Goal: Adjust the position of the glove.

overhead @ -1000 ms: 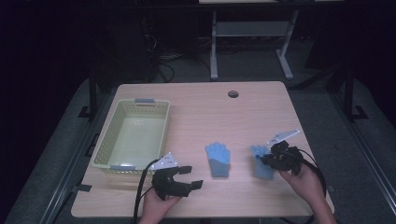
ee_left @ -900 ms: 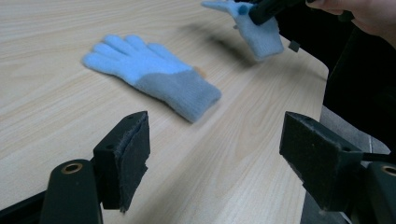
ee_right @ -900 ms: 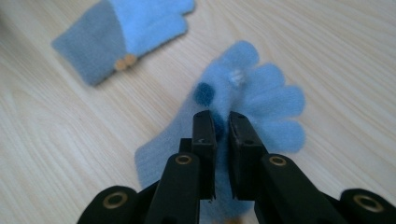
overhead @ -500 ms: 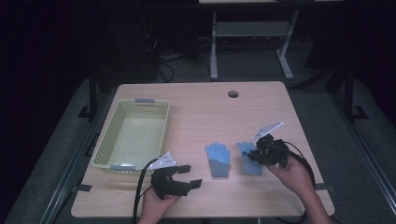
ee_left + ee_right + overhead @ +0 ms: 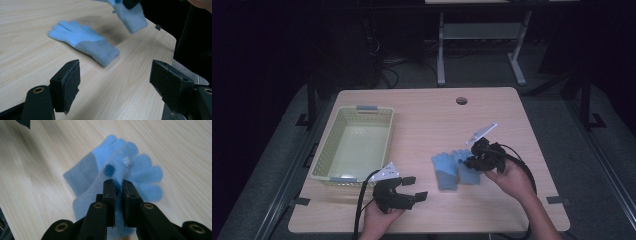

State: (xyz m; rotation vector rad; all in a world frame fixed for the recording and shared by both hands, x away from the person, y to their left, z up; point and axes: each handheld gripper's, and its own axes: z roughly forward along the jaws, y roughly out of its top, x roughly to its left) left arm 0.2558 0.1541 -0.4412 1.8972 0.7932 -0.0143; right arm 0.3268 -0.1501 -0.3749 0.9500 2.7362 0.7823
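Right gripper: held in the person's right hand over the right half of the table; fingers clamped on the held glove, which is pinched between the two pads.
Held glove: light blue knit glove hanging from the right gripper. In the right gripper view it partly overlaps the other glove below it; in the left gripper view it hangs clear of the table surface with a shadow beneath.
Flat glove: second light blue glove with a greyer cuff, lying flat on the table near its front middle, just to the left of the held glove in the high view. No gripper touches it.
Left gripper: held in the person's left hand at the front edge of the table, just in front of the basket; fingers spread wide with nothing between them, pointing toward the flat glove.
Basket: pale green slatted basket on the left half of the table, upright, well apart from both gloves.
Table detail: round cable hole near the back edge, right of centre.
Surroundings: dark room; a white-framed stand on the floor behind the table.
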